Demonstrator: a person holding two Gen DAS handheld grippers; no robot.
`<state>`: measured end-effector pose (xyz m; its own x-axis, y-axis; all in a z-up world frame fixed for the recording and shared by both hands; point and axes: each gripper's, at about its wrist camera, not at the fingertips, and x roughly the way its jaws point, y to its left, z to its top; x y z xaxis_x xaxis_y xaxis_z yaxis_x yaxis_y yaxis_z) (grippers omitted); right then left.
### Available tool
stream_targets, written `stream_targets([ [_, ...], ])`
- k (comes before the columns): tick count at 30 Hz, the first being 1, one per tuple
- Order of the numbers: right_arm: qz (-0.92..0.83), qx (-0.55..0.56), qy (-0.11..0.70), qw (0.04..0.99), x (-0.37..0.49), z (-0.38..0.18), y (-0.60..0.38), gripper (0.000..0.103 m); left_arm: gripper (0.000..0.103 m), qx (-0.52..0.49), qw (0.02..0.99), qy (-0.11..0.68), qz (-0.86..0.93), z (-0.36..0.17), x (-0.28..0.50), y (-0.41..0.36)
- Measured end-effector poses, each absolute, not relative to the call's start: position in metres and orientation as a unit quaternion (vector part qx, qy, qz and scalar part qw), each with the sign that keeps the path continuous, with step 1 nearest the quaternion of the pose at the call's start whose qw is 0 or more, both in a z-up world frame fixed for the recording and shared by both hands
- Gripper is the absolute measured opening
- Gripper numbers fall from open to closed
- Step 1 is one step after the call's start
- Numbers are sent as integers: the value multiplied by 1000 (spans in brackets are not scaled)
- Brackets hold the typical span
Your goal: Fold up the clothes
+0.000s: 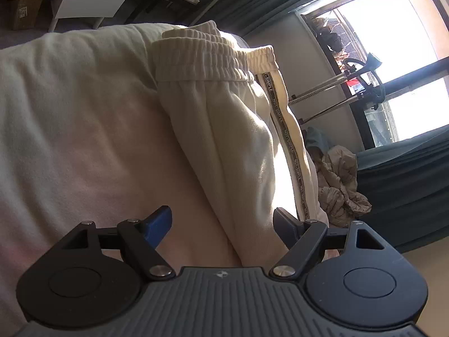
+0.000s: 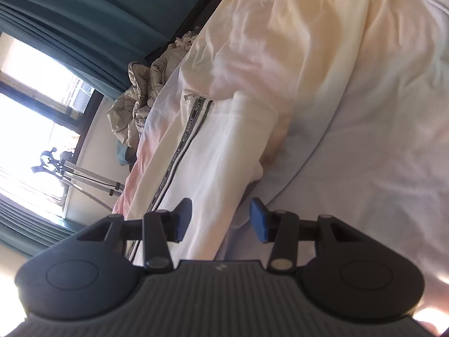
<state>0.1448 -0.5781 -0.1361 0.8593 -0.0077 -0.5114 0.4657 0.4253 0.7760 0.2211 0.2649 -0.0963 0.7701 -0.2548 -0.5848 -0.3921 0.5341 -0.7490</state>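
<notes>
trousers [image 1: 230,129] legs hidden behind left tongs [image 1: 221,224], stripe lettering [image 2: 179,151] blurred

Cream striped sweatpants [image 1: 233,140], folded lengthwise, lying flat

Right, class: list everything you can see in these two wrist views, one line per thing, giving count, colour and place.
Trousers: one pair, cream with a dark lettered side stripe, lying on the bed, waistband at the far end in the left view.
Bed cover: one, off-white, under the trousers.
Crumpled garment: one, beige, beside the bed near the window.
Curtains: teal, beside the window.
Window: one, bright, dark-framed.
Left gripper: one, black with blue pads, open, trouser fabric between the fingers.
Right gripper: one, black with blue pads, open, over the trouser edge.
</notes>
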Motion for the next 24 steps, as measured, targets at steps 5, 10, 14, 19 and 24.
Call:
stream_targets([
  [5, -148, 510, 212, 820, 175, -157, -586, 48, 78, -483, 817, 315, 30, -115, 253, 263],
  [10, -153, 504, 187, 829, 205, -171, -593, 46, 57, -452, 841, 295, 32, -120, 290, 259],
  [14, -163, 469, 177, 850, 215, -158, -586, 27, 23, -398, 875, 273, 23, -109, 303, 251],
  [19, -178, 450, 163, 860, 206, -122, -576, 17, 13, -413, 878, 242, 22, -82, 287, 252],
  [24, -175, 439, 138, 870, 181, -77, -563, 13, 12, -429, 873, 232, 17, -50, 255, 255],
])
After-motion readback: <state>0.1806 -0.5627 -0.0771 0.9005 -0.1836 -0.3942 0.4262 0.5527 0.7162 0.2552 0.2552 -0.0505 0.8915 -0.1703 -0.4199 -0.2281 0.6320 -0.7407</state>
